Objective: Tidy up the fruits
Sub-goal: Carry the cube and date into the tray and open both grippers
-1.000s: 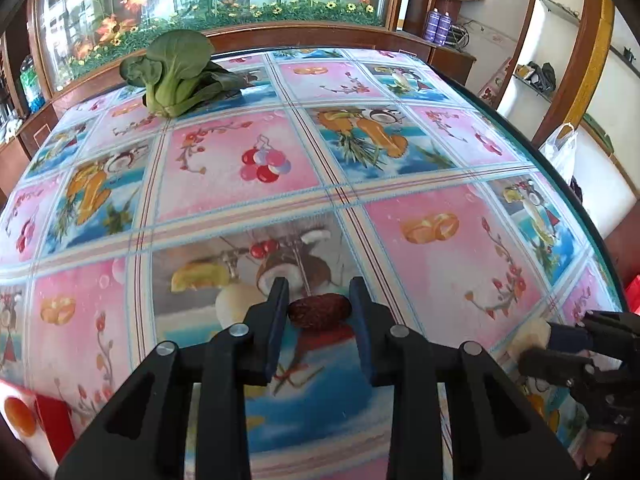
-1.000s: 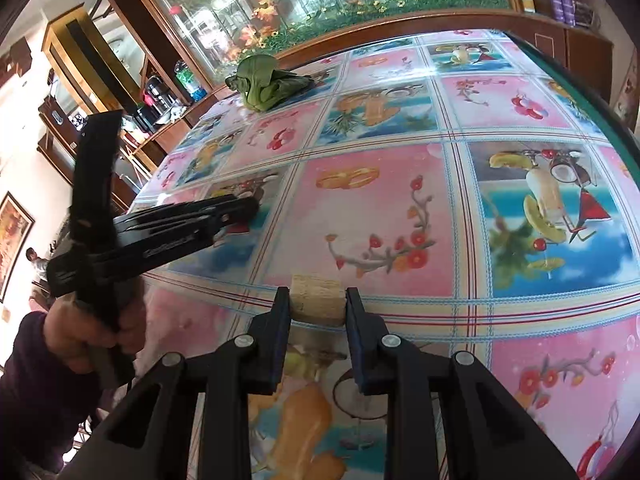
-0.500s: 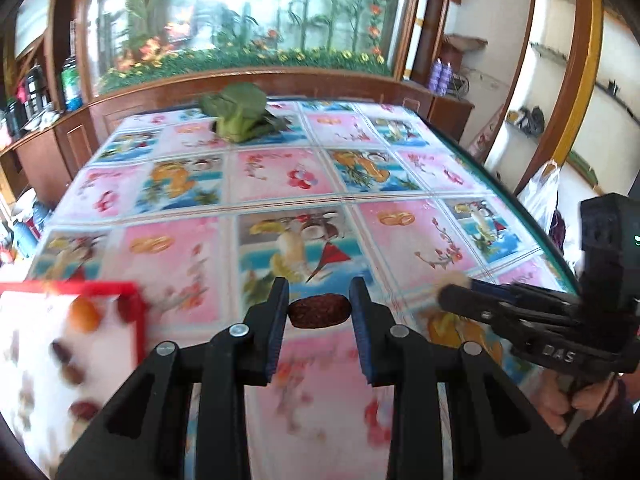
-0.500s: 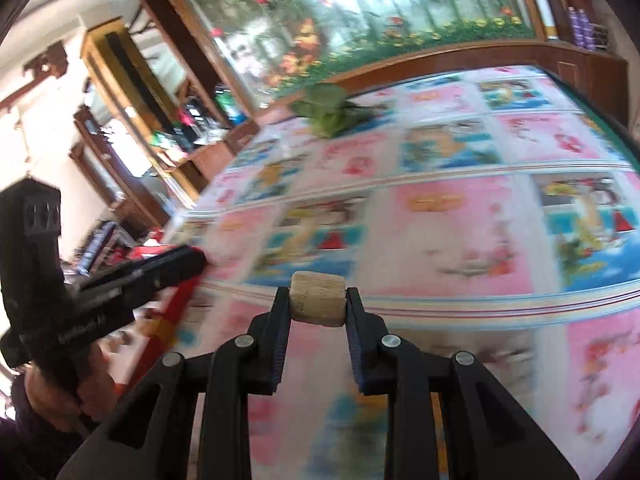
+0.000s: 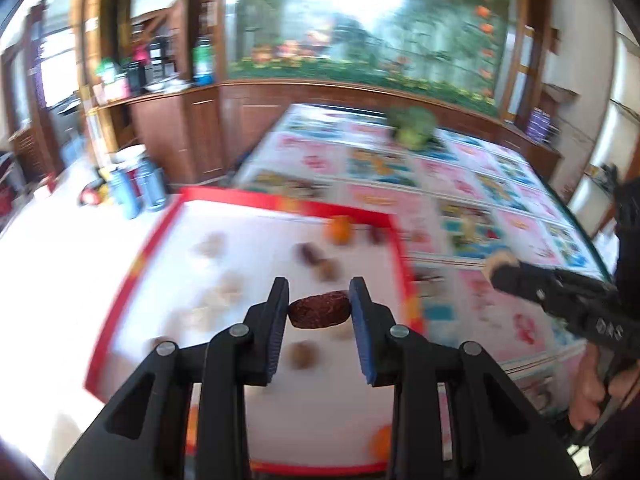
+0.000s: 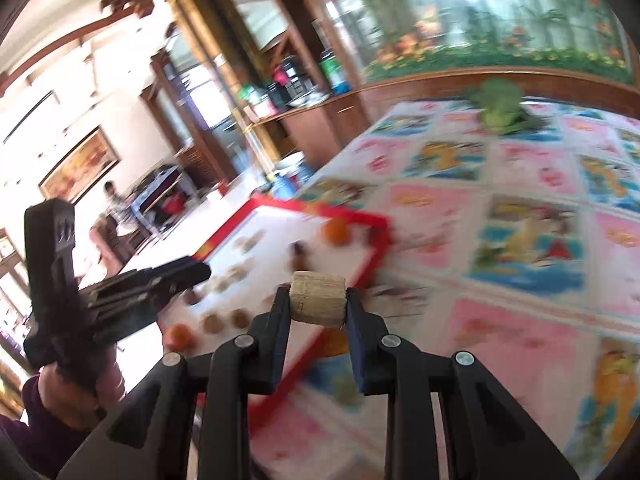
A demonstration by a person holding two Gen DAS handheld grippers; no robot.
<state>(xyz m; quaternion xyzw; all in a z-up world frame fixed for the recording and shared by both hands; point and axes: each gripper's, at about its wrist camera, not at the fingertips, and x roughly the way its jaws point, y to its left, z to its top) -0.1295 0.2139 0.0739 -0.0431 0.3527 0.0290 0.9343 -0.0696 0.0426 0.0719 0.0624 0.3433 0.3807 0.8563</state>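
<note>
Fruits under transport: a dark red date (image 5: 320, 311) is pinched end to end by the left gripper (image 5: 319, 309), and a pale, cork-like chunk (image 6: 318, 298) is clamped between the pads of the right gripper (image 6: 316, 307). Compared with a second ago — when both views looked down on the patterned tablecloth (image 6: 520, 240) with no tray close by — the red-rimmed white tray (image 5: 396, 240) now fills the space ahead of the left fingers and lies ahead and to the left of the right ones. Both grips are unchanged; neither piece has slipped in its jaws. This places the task at the delivery stage: each piece appears ready to be set down among the pieces already on the tray, which include brown and tan items and small orange fruits (image 5: 339, 230), all blurred. The date hangs above the tray's white floor, clear of it; the chunk hangs near the tray's right rim, seemingly not yet over the floor. A leafy green vegetable (image 6: 500, 106) rests at the table's far end — well apart from the tray.
</note>
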